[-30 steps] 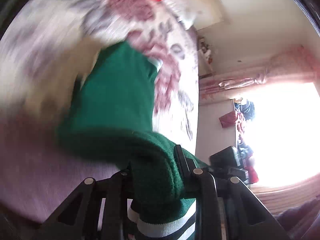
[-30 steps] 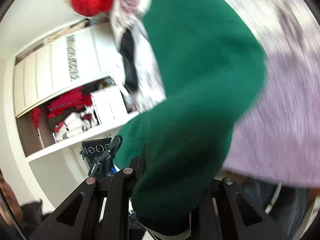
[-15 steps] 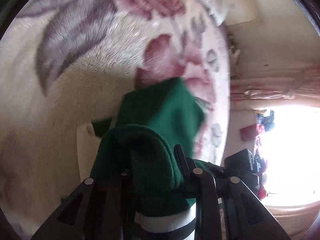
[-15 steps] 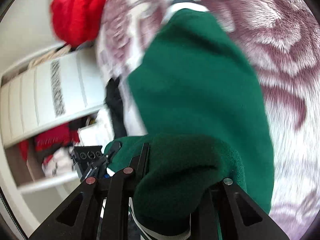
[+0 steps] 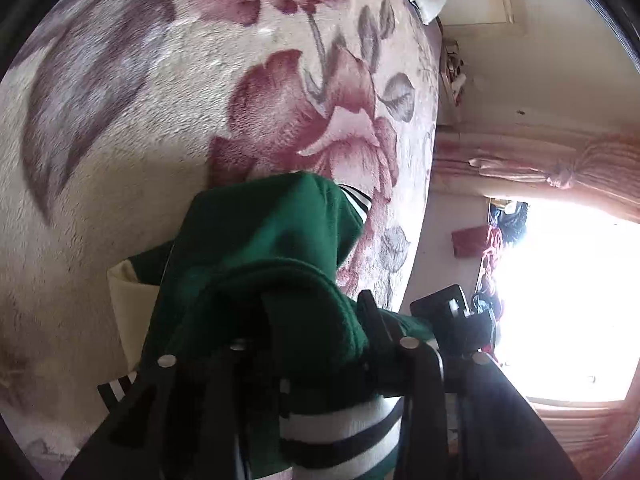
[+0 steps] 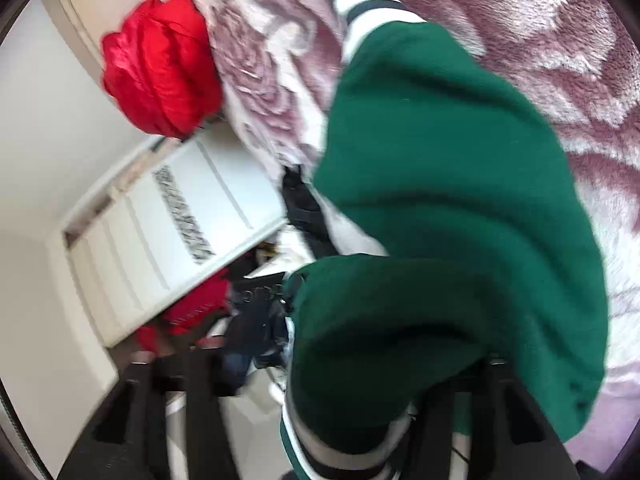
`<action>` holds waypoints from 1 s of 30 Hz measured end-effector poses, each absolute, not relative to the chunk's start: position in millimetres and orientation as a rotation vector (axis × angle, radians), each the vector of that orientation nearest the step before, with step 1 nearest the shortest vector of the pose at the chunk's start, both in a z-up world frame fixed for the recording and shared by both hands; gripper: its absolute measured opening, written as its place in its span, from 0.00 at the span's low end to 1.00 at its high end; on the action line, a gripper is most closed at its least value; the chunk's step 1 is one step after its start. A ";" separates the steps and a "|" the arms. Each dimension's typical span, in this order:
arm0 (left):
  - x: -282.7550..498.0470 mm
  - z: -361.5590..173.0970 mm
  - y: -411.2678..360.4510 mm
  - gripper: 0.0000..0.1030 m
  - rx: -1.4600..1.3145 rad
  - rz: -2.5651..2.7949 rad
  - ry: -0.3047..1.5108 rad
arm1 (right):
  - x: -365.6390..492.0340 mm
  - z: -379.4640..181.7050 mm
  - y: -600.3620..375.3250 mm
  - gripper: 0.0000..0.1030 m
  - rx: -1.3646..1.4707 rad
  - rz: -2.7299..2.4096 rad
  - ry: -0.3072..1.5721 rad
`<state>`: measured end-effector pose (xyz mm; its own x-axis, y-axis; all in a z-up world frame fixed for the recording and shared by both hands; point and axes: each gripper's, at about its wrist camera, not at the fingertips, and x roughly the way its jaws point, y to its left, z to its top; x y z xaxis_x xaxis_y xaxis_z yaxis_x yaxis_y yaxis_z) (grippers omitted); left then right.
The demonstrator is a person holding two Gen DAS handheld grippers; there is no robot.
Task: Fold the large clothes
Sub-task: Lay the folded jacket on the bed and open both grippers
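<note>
Left gripper (image 5: 316,320): jaws closed on thick fold of green sweater (image 5: 260,248), striped hem (image 5: 340,428) bunched at jaw base. From these jaws garment runs forward and away, draped onto floral blanket (image 5: 140,120); cream lining patch at left.

Right gripper (image 6: 340,380): jaws likewise clamped on bunched green sweater (image 6: 440,180); long axis stretches away to striped cuff (image 6: 368,8) at far end. Red bundle (image 6: 160,68) far left, apart.

Judgement: both grippers equally engaged; next move lays held edge forward along that axis.

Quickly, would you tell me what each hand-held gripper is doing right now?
Left hand-held gripper: shut on the green sweater.
Right hand-held gripper: shut on the green sweater.
</note>
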<state>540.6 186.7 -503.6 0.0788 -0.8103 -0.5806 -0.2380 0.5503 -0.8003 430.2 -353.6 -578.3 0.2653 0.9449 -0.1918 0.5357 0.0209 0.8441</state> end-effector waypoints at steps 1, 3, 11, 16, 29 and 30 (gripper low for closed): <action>543.3 -505.6 186.4 0.35 -0.964 -0.551 1.464 | 429.1 -575.2 -352.6 0.73 1.642 0.556 1.389; 546.9 -506.2 188.7 0.47 -1.003 -0.555 1.428 | 430.1 -571.3 -357.4 0.77 1.643 0.524 1.385; 560.1 -482.7 213.2 0.90 -0.960 -0.388 1.249 | 453.9 -550.9 -370.7 0.87 1.544 0.617 1.314; 527.3 -462.3 197.6 0.90 -0.541 -0.123 1.175 | 467.6 -503.5 -389.4 0.87 1.023 0.534 1.318; 394.1 -529.6 170.1 0.90 -0.495 0.245 1.253 | 504.2 -655.6 -333.2 1.00 0.677 0.802 1.572; 390.2 -531.0 167.6 0.90 -0.489 0.255 1.247 | 510.1 -654.3 -329.6 1.00 0.694 0.834 1.556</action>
<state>390.2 167.6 -531.0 0.3078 -0.0774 -0.9483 -0.4437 0.8700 -0.2150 510.1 -329.6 -654.3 -0.1439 0.8128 -0.5645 -0.0204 0.5678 0.8229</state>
